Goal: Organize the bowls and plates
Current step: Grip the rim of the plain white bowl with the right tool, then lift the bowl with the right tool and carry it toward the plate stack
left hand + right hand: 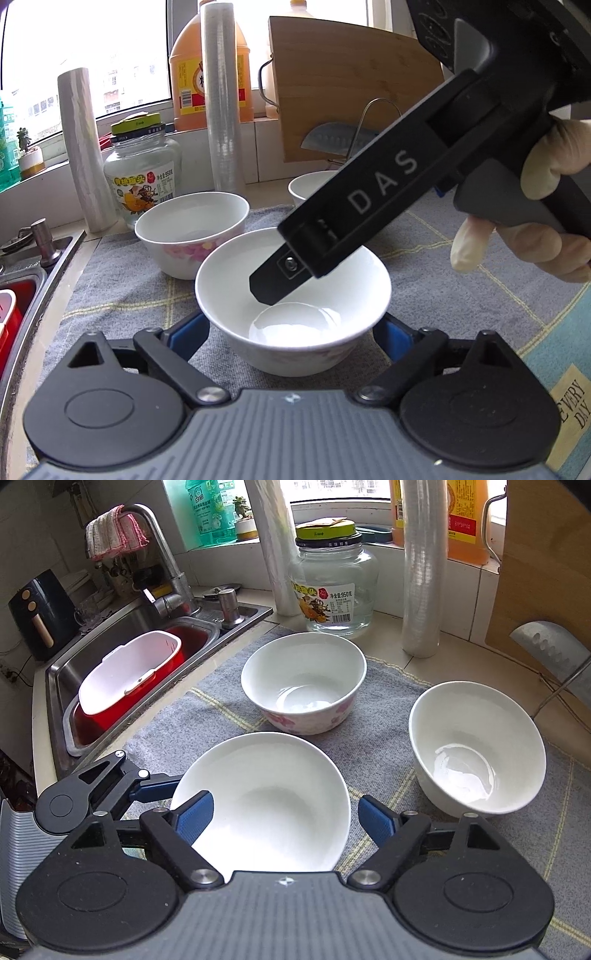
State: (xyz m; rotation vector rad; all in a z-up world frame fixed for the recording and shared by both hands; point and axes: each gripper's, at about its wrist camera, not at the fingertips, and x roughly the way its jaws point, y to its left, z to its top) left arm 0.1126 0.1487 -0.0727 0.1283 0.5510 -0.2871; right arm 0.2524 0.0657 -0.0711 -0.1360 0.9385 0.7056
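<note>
Three white bowls stand on a grey cloth (207, 720). The nearest, a plain bowl (221, 291) (266, 797), sits between the blue pads of my left gripper (290, 328), which touch its two sides. My right gripper (284, 819) hangs over this same bowl with its jaws apart: its left pad (194, 821) is inside the rim and its right pad (376, 823) is just outside. In the left wrist view, that gripper's black finger (280, 277) dips into the bowl. A floral bowl (192, 229) (304, 679) and another white bowl (310, 184) (476, 746) stand behind.
A steel sink (122, 627) with a red-and-white tub (129, 672) lies left of the cloth. Behind the bowls stand a glass jar (334, 587), two rolls of film (421, 590), a cutting board (546, 572) and a knife (550, 650). A gloved hand (554, 162) holds the right gripper.
</note>
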